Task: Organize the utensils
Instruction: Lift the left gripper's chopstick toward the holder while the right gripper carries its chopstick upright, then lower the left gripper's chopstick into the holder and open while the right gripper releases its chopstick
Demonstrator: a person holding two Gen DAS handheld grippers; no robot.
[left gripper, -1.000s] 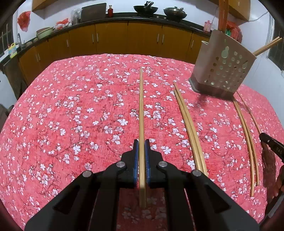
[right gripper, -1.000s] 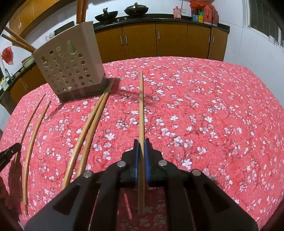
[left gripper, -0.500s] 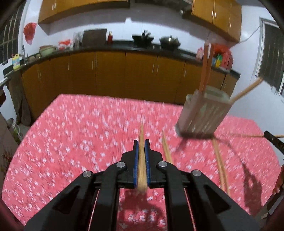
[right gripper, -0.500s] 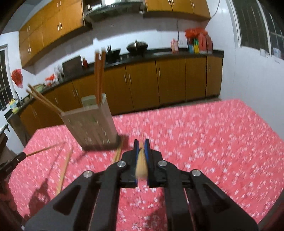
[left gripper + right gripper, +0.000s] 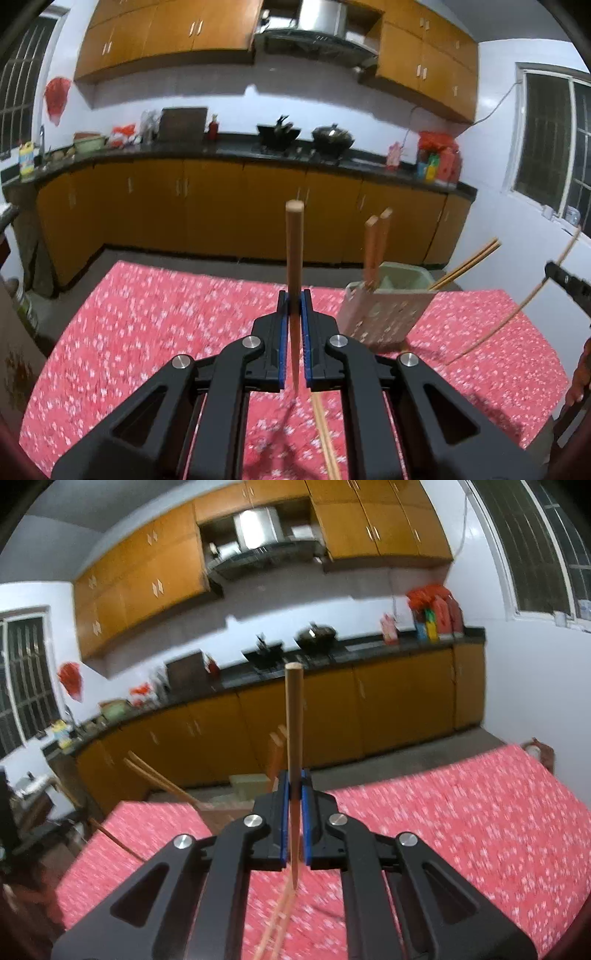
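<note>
My left gripper (image 5: 294, 301) is shut on a wooden chopstick (image 5: 294, 251) and holds it up above the red flowered tablecloth (image 5: 147, 317). The perforated utensil holder (image 5: 384, 314) stands to its right with several chopsticks sticking out. My right gripper (image 5: 294, 781) is shut on another wooden chopstick (image 5: 294, 720), also raised above the cloth. The holder (image 5: 247, 786) shows just behind the right gripper's fingers, mostly hidden. That chopstick (image 5: 517, 310) and the right gripper's tip show at the right edge of the left wrist view.
A pair of chopsticks (image 5: 325, 439) lies on the cloth below my left gripper, and a pair (image 5: 277, 923) lies below my right gripper. Kitchen cabinets (image 5: 221, 206) and a counter with woks run along the far wall.
Both grippers have lifted their chopsticks off the cloth and tilted them upward. The views have swung from the table up toward the kitchen wall.
</note>
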